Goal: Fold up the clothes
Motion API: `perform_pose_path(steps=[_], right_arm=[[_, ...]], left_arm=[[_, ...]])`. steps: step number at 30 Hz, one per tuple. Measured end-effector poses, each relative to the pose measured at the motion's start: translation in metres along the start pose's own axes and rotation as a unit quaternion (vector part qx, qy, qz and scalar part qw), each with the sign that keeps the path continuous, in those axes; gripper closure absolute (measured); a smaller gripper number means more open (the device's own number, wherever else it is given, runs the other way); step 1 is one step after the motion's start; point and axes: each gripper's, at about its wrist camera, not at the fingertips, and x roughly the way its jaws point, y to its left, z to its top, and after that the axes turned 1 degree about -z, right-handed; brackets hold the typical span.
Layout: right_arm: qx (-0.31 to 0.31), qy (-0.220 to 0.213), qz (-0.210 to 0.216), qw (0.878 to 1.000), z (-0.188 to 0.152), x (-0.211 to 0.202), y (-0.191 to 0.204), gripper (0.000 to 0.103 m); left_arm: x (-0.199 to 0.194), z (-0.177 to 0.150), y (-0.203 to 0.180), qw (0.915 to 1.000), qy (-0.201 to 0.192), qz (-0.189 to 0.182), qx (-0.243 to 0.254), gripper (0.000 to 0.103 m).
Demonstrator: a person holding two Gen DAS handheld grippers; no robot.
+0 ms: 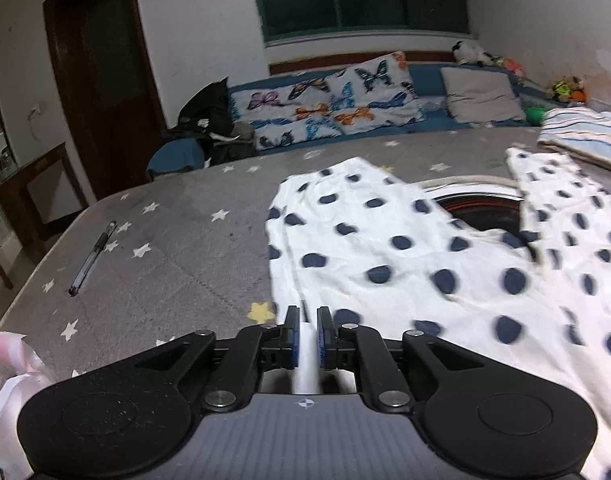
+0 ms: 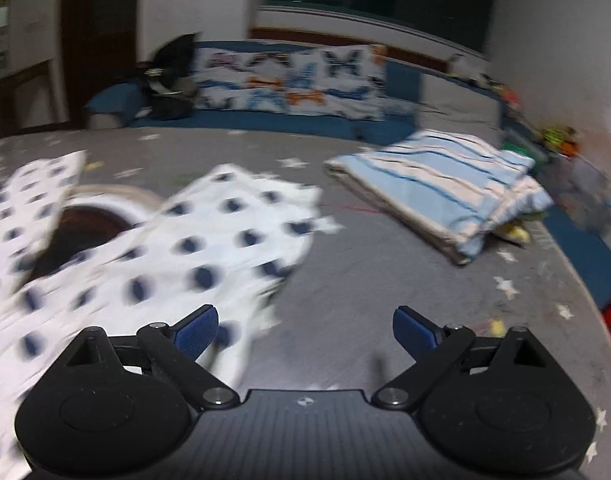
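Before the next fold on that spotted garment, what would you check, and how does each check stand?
1. Left gripper has cloth between its pads: ok, a white strip of the spotted garment sits there.
2. Right gripper free to grab: ok, jaws wide apart, nothing between them.
3. Garment lying flat: not ok, it is rumpled, with a dark opening showing.
4. Pen clear of the garment: ok, apart on the bed cover.
5. Folded striped cloth out of the way: ok, apart.

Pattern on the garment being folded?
White with dark navy spots; the spotted garment shows sharpest in the left wrist view.
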Motion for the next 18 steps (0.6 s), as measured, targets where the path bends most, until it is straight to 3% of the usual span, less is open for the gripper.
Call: perform_pose_path(steps=[5,8,12,18], right_arm=[[-0.04,0.008,0.06,0.997,-0.021,-0.032,0.032,0.007],[-0.07,0.014,0.073,0.995,-0.038,-0.047,0.052,0.007],[-0.095,0.033,0.056,0.993,-0.057,-0.054,0.065,0.007],[-0.086,0.055,0.031,0.994,-0.075,-0.067,0.057,0.007]], left_arm=[[-0.04,-0.009,-0.02,0.9978,-0.018,-0.059,0.022,0.091],[-0.06,-0.019,-0.035,0.9945,-0.022,-0.093,0.043,0.091],[-0.078,-0.034,-0.05,0.9904,-0.019,-0.12,0.066,0.09],[-0.087,-0.057,-0.054,0.9889,0.002,-0.129,0.074,0.09]])
